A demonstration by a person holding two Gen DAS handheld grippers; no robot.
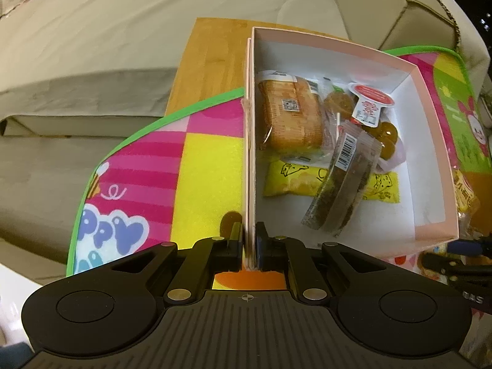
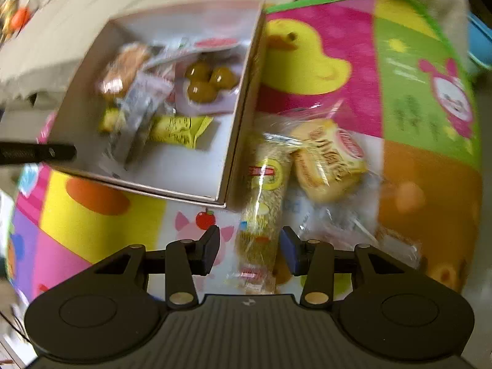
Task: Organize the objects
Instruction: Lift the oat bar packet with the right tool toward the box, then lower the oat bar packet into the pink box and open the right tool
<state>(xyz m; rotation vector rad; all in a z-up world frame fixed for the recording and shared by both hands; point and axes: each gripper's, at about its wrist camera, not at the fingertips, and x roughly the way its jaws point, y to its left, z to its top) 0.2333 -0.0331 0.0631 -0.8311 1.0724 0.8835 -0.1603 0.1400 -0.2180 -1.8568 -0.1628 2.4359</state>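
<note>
Left gripper (image 1: pixel 249 243) clamped on pink box (image 1: pixel 430 141) side wall. Snack packets (image 1: pixel 307 129) inside, on colourful mat (image 1: pixel 184 160).

In my left view the wooden table (image 1: pixel 209 61) shows bare only at upper centre; a bright cartoon mat (image 1: pixel 196 160) with a green edge covers the rest. The open pink box (image 1: pixel 430 141) stands on the mat right of centre. In my right view, a long snack packet (image 2: pixel 261 215) and a yellow wrapped pastry (image 2: pixel 332 160) lie on the mat, lower centre, just right of the box.
</note>
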